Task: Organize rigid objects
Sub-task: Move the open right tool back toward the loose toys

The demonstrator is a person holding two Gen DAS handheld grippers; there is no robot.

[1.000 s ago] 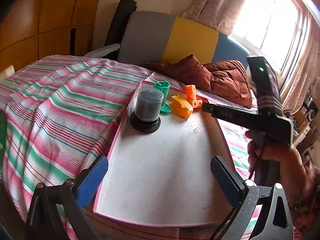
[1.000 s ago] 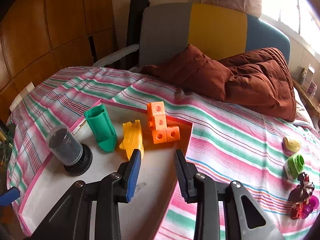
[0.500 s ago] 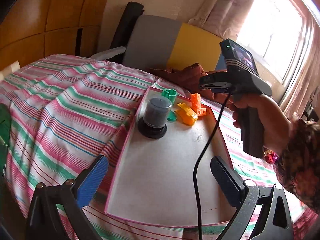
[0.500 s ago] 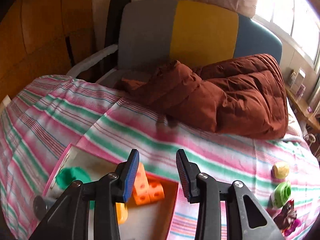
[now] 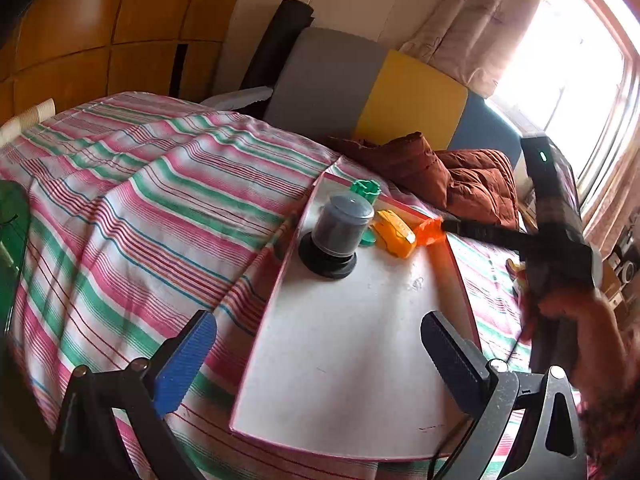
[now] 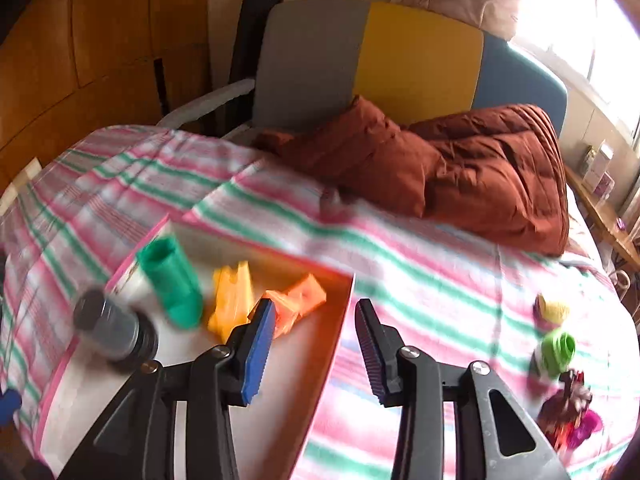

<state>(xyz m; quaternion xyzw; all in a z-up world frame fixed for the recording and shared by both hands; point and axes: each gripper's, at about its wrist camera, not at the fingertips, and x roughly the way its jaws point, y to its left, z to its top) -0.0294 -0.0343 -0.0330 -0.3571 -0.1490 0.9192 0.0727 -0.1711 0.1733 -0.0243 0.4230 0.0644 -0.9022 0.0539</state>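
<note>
**Kid:** Where are your tongs?

**Me:** My left tongs [image 5: 316, 356] hang over the near end of the tray [image 5: 352, 360]. They are spread wide and hold nothing. My right tongs [image 6: 316, 344] sit above the tray's right edge. They have just been opening a bit. They are apart, with nothing between them.

**Kid:** What is on the tray?

**Me:** All the toys sit at the far end. There is a gray jar [image 5: 340, 228] on a black base, near the left edge. Just behind it stands a green tube [image 5: 364, 192]. Beside that is a yellow toy [image 5: 396, 232]. Then come the orange blocks [image 5: 430, 232], in the far right corner. From my right tongs the blocks look blurry, and the left finger [image 6: 260, 352] hides part of them.

**Kid:** Do the tongs touch the blocks?

**Me:** I cannot tell. They are very close.

**Kid:** What else is there?

**Me:** The tray lies on a bed [image 6: 420, 280] with a striped sheet. To the right, well apart from the tray, lie a yellow ball [image 6: 554, 308], a green cup [image 6: 556, 350] and a small dark toy [image 6: 568, 412]. A brown blanket [image 6: 480, 168] is bunched at the far end of the bed. My hand [image 5: 576, 320] grips the right tongs' handle.
</note>
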